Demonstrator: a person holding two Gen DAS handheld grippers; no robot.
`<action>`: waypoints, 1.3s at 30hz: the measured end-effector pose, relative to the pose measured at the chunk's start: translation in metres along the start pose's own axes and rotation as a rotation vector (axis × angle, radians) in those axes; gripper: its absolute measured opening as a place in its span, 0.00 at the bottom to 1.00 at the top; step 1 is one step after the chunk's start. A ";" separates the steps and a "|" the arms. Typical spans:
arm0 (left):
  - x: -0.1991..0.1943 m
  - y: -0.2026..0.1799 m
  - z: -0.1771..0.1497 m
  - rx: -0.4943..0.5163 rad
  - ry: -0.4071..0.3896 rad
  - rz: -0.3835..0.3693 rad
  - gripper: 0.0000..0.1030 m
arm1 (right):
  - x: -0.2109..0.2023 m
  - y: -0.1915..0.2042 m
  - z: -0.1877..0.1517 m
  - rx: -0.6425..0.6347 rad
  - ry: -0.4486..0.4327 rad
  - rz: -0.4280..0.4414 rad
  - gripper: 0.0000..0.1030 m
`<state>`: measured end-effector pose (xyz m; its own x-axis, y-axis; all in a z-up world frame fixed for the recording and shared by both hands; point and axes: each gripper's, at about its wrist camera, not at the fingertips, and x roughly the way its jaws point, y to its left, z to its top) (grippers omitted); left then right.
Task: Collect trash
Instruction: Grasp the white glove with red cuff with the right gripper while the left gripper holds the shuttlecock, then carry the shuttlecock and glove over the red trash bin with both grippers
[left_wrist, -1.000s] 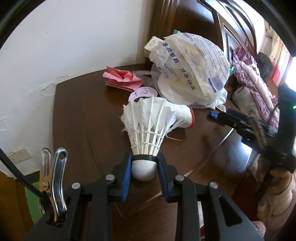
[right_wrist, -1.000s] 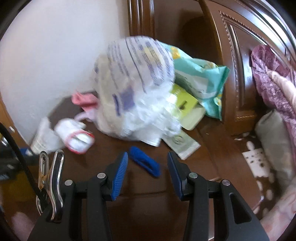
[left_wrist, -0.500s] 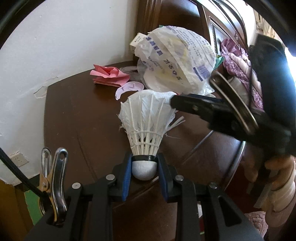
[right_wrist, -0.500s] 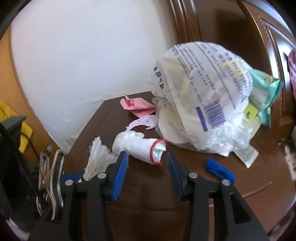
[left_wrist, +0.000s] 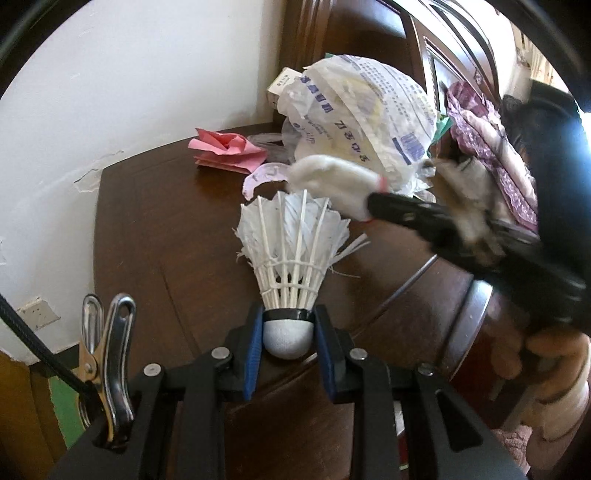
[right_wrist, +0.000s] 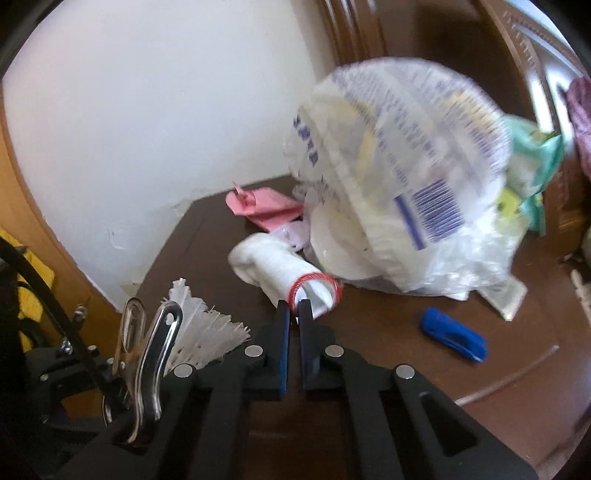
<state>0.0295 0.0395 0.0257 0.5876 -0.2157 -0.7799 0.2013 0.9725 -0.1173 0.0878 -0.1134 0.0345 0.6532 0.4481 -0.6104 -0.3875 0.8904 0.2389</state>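
On a dark brown wooden desk (right_wrist: 480, 387), a bulging translucent white plastic bag with blue print (right_wrist: 399, 177) fills the far corner by the headboard. Nearer the front edge, the right gripper (right_wrist: 294, 314) has its jaws clamped on the red-trimmed rim of a white rolled sock (right_wrist: 273, 269). The left gripper (left_wrist: 288, 341) has its jaws closed on the cork base of a white feather shuttlecock (left_wrist: 291, 240).

From my remote seat, the right hand-held gripper (left_wrist: 373, 210) smears across the left wrist view, its body blurred and cut off at the frame's right edge. The printed plastic bag (right_wrist: 402, 177) is motion-blurred, its lettering unreadable to me. It hides most of the teal packet (right_wrist: 535, 162) behind it on the bench (right_wrist: 388, 369).
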 end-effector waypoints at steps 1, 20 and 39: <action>0.000 0.000 0.000 -0.004 -0.001 -0.001 0.27 | -0.006 0.001 -0.001 0.000 -0.015 -0.004 0.05; -0.023 -0.019 -0.015 -0.001 -0.034 -0.038 0.27 | -0.135 -0.011 -0.053 0.080 -0.193 -0.034 0.05; -0.071 -0.094 -0.062 0.096 -0.049 -0.194 0.27 | -0.218 0.011 -0.139 0.057 -0.193 -0.122 0.05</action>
<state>-0.0793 -0.0310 0.0541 0.5675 -0.4039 -0.7175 0.3867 0.9001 -0.2008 -0.1496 -0.2131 0.0652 0.8073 0.3393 -0.4828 -0.2647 0.9395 0.2176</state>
